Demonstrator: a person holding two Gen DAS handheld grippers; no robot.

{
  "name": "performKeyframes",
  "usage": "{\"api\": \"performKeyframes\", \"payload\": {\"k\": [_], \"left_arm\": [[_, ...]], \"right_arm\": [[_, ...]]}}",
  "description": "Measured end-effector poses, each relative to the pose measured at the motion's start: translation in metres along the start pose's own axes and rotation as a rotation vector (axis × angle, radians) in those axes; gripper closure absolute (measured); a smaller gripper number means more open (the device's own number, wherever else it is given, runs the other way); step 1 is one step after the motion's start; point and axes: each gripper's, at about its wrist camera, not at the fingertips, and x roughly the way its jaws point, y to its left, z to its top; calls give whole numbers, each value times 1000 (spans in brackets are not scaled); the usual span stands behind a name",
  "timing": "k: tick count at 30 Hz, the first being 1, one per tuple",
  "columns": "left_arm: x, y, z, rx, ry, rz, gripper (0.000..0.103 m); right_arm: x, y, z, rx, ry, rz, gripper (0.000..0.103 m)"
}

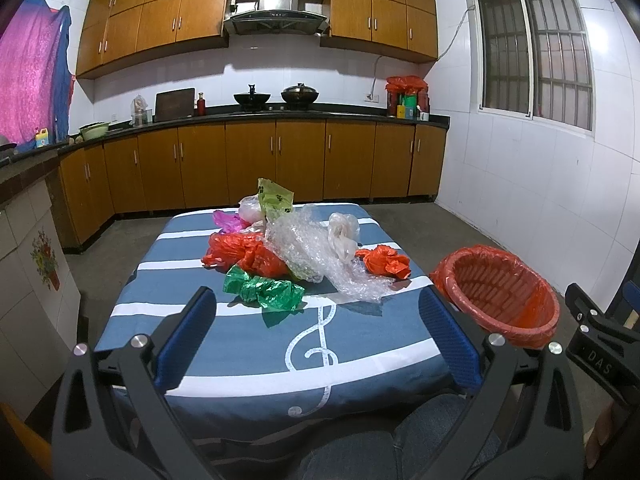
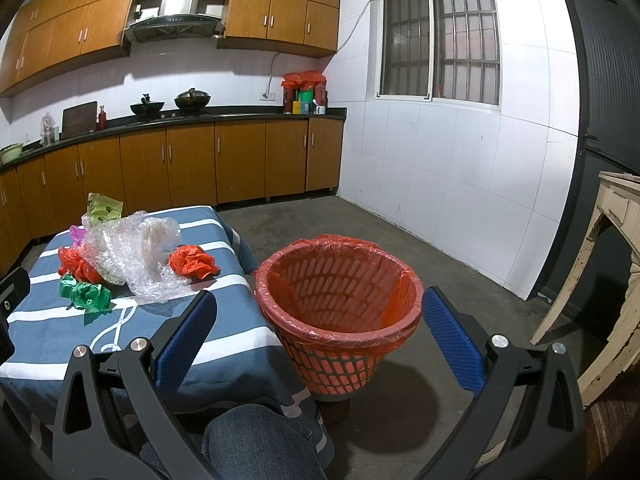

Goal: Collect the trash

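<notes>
Nothing had yet been collected, as far as could be judged: the left gripper [image 1: 318, 334] and the right gripper [image 2: 319, 334] both hung short of the work with jaws wide apart and empty, so the next move called for reaching to the nearest scrap and closing lightly on thin, slippery film. The trash lay heaped mid-table [image 1: 240, 344]: a crumpled green bag [image 1: 262, 290] nearest, red bags [image 1: 244, 256], bubble wrap [image 1: 320, 260] and, probably, pale bags behind. The red-lined basket [image 2: 340, 300] stood on the floor just beside the table, seemingly empty.
</notes>
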Motion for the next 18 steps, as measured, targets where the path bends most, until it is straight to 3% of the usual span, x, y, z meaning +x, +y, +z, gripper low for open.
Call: {"api": "performKeyframes", "payload": {"k": [9, 18], "left_arm": [[8, 3, -5, -7, 12, 21, 4], [35, 49, -10, -89, 80, 103, 4]], "right_arm": [[10, 3, 2, -3, 6, 19, 2], [50, 28, 10, -42, 63, 112, 2]]}}
